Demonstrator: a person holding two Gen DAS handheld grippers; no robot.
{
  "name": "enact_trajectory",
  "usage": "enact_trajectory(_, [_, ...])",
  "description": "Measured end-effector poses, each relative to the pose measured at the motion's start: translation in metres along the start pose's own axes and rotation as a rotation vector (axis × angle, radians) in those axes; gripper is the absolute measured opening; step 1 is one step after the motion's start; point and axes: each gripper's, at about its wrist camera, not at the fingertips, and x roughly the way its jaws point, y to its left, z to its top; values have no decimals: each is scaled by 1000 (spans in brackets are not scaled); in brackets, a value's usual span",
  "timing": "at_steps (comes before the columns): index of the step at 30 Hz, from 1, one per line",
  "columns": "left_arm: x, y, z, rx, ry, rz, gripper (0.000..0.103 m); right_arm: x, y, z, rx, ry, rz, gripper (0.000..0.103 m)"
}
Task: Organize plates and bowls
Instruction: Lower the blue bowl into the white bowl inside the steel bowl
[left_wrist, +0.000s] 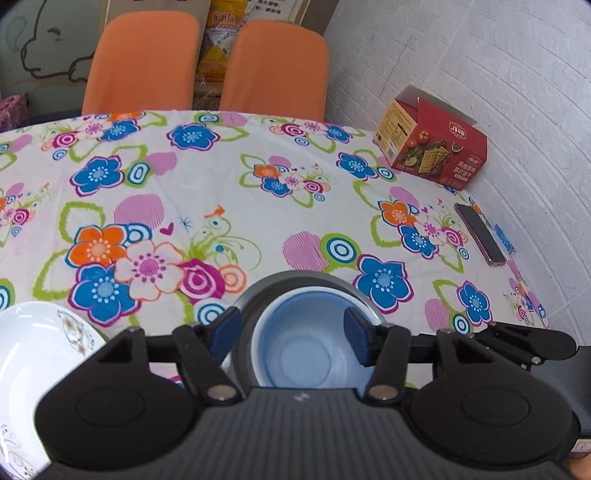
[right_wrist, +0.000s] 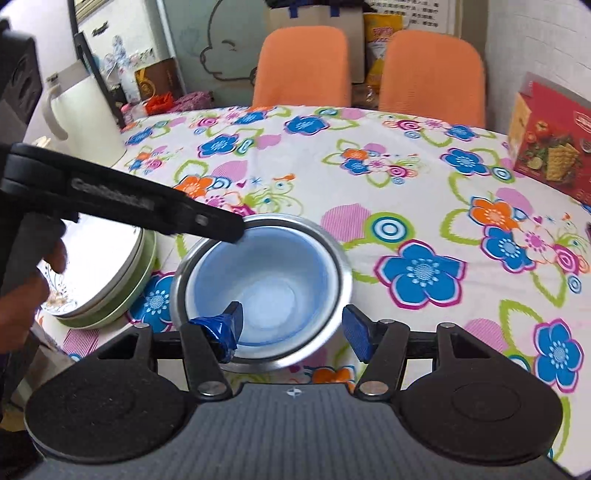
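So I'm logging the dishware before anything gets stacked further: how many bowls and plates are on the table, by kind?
Blue bowl: 1, nested in the metal one
Metal bowl: 1
White patterned plate: 1, on top of the green one
Green plate: 1
Total: 4

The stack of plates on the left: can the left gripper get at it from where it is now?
Probably yes. The left gripper is open over the blue bowl nested in the metal bowl. The plates lie right beside these, with nothing between.
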Motion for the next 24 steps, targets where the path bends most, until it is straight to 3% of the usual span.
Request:
enact_trajectory(14, [-22, -12, -31, 27, -166, 110, 64, -24, -6, -45, 317, -280, -45, 49])
enact_trajectory(22, [-20, -4, -34, 13, -170, 160, 66, -14, -8, -42, 324, -272, -76, 51])
enact_trajectory(24, [-17, -2, -35, 6, -160, 164, 72, -12, -9, -42, 330, -267, -59, 51])
